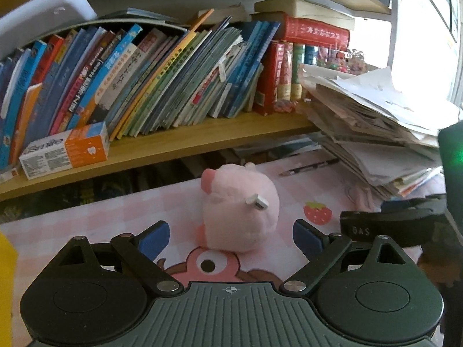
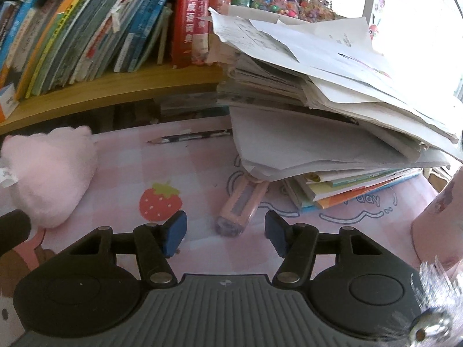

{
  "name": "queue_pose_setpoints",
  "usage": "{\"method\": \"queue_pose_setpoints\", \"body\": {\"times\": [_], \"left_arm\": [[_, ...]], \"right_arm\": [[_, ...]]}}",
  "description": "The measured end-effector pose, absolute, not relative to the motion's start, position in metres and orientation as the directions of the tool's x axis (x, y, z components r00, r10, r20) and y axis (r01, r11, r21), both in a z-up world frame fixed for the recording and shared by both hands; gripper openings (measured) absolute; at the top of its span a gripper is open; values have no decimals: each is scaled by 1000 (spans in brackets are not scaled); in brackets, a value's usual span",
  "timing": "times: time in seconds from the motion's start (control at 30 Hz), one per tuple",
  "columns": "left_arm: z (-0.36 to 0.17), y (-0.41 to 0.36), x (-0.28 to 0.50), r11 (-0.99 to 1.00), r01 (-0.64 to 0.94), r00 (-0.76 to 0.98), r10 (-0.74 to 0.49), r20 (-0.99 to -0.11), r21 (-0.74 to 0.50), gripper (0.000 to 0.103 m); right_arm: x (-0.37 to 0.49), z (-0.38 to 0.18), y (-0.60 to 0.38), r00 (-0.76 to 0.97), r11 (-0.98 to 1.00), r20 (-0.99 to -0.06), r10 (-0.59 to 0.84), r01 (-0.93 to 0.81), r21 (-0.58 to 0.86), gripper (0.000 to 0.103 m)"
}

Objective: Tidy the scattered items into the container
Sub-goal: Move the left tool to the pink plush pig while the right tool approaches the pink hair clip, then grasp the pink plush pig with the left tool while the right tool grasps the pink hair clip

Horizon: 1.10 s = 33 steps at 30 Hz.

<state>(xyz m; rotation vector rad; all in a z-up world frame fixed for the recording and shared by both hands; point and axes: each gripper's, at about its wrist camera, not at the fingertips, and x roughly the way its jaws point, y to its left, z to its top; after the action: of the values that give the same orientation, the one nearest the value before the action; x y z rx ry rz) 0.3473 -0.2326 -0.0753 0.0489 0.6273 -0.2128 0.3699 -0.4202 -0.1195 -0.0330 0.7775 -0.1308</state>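
Pink plush pig [image 1: 240, 208] sits mid-desk on the checked mat [image 1: 86, 225], just ahead of the left gripper [image 1: 230, 238], whose blue pads stand apart and empty; it looks light, soft and squashy, best pinched across its round body. Nearer the paper pile [image 2: 332, 115] at the desk's right edge, a stiff pink tube [image 2: 241, 208] lies before the right gripper [image 2: 225, 231], also spread wide; grip its middle.

"Smile" on box [image 1: 65, 151]; "DAS" on right tongs [image 1: 385, 230]
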Motion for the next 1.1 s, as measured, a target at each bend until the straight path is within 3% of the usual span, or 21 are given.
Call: {"method": "queue_pose_setpoints", "body": {"times": [0.57, 0.7, 0.83, 1.1], "left_arm": [[-104, -250, 379, 992, 129, 843, -102, -528, 13, 93], [-104, -253, 381, 987, 161, 844, -127, -521, 21, 74], [-103, -256, 379, 981, 190, 841, -138, -523, 47, 63], [-91, -247, 363, 965, 256, 803, -182, -567, 52, 56]], "right_arm": [[389, -127, -424, 718, 992, -686, -115, 116, -45, 58], [389, -127, -424, 722, 994, -684, -100, 107, -32, 47], [388, -126, -423, 720, 996, -690, -72, 93, -6, 23], [369, -122, -419, 703, 998, -710, -36, 56, 4, 23]]}}
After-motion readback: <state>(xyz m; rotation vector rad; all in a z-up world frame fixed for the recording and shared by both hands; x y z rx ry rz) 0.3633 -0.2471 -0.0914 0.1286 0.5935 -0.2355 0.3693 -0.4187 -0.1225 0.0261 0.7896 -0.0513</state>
